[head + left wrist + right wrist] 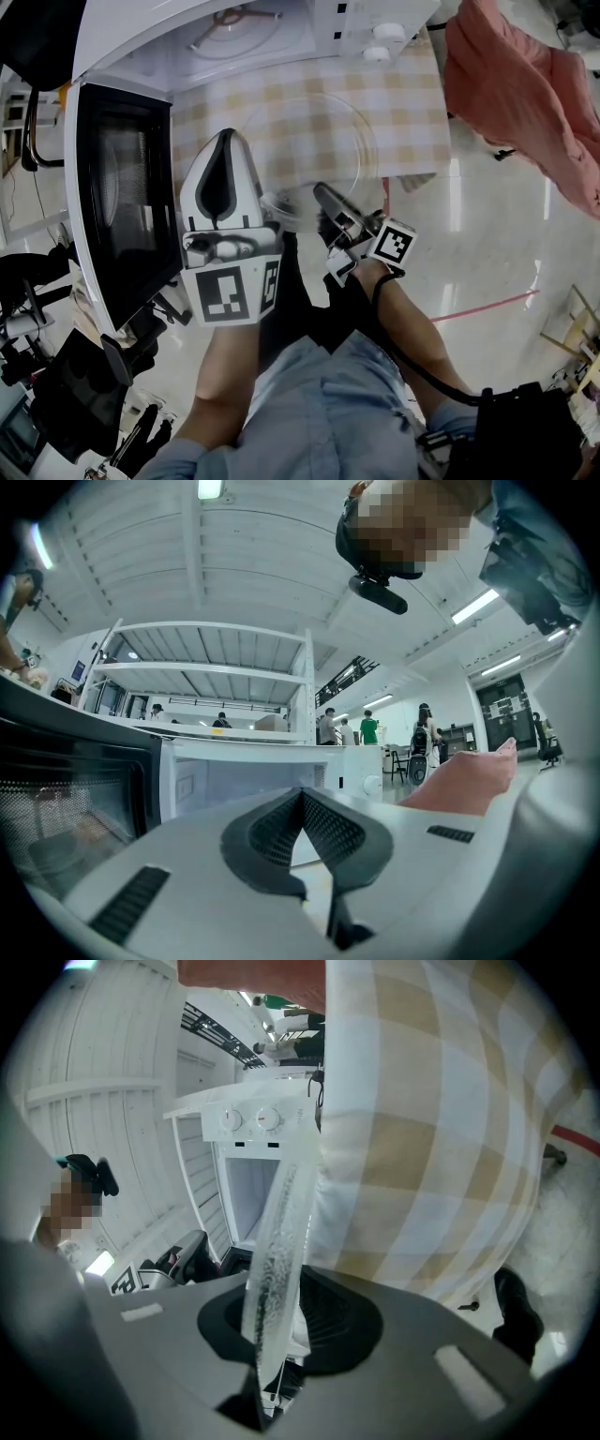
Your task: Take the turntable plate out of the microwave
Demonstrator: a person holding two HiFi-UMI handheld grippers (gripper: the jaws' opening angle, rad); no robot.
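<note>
The clear glass turntable plate (pixel 309 155) hangs outside the microwave (pixel 253 37), over the checked tablecloth. My right gripper (pixel 323 197) is shut on the plate's near rim. In the right gripper view the plate (pixel 277 1260) stands edge-on between the dark pads of that gripper (pixel 281 1321). My left gripper (pixel 228 136) hangs just left of the plate, pointing at the microwave, jaws together with nothing in them. In the left gripper view its pads (pixel 302 799) meet at the tip. The roller ring (pixel 239 21) lies on the floor of the microwave cavity.
The microwave door (pixel 122 206) stands swung open at the left, close beside my left gripper. The table (pixel 412 122) carries a beige and white checked cloth. A pink cloth (pixel 525 94) hangs at the right. Several people stand far off in the left gripper view.
</note>
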